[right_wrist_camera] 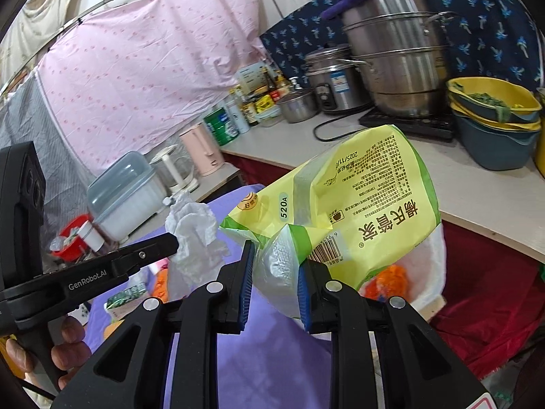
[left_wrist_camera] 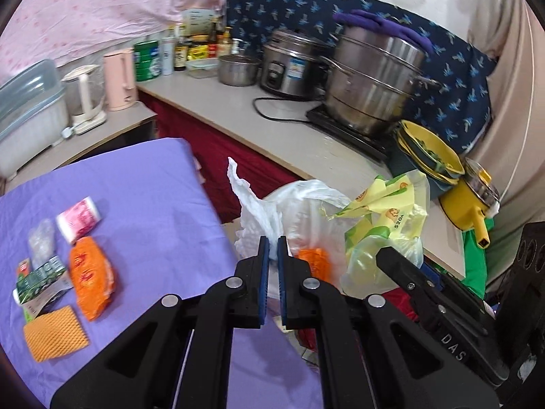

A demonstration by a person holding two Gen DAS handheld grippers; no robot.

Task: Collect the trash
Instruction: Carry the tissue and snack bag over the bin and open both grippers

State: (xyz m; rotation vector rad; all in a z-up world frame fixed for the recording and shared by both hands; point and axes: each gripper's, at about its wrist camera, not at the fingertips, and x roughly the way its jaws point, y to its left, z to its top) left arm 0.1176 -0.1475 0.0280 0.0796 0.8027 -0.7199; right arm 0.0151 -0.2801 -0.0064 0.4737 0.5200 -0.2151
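Your left claw [left_wrist_camera: 273, 250] is pressed together on the rim of the white plastic bag [left_wrist_camera: 269, 211], holding it up just off the corner of the purple bench [left_wrist_camera: 143, 184]. Your right claw [right_wrist_camera: 275, 269] is pinching the yellow-green wrapper [right_wrist_camera: 361, 184] right at the bag's mouth, beside the left claw. Step in hand looks like dropping that wrapper into the bag; one orange wrapper [left_wrist_camera: 313, 262] already shows inside. Next move probably needs the mouth held wider, then the right claw spread.

Left of the bag, the left view alone shows what's left on the bench: orange packet [left_wrist_camera: 90, 277], pink-white roll [left_wrist_camera: 79, 218], green carton [left_wrist_camera: 39, 281], orange mesh pad [left_wrist_camera: 54, 332]. The right view alone shows the wrapper's printed back and your hand [right_wrist_camera: 64, 351] on the left handle. Beyond the bag, the steel steamer pot [left_wrist_camera: 374, 78].
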